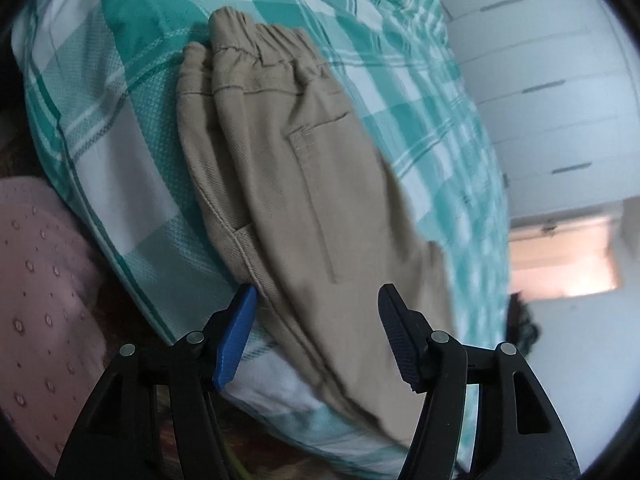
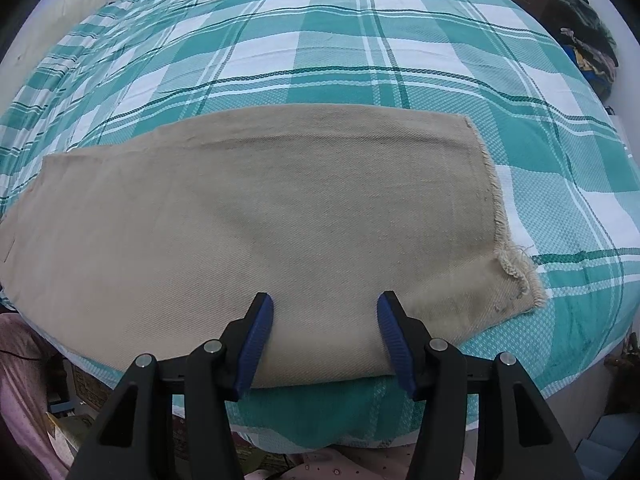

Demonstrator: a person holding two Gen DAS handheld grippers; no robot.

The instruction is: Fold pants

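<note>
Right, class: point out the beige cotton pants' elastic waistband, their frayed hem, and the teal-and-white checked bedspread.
elastic waistband (image 1: 276, 50), left wrist view, on the gathered band.
frayed hem (image 2: 498, 208), right wrist view, on the fringed edge.
teal-and-white checked bedspread (image 2: 320, 48), right wrist view, on bare fabric beyond the pants.

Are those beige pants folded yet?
Halfway: the pants lie flat on the bedspread, legs stacked lengthwise, waistband and frayed hem far apart.

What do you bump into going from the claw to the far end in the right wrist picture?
Right claw → tan pants → green checked bedspread → the wall at the far side.
</note>
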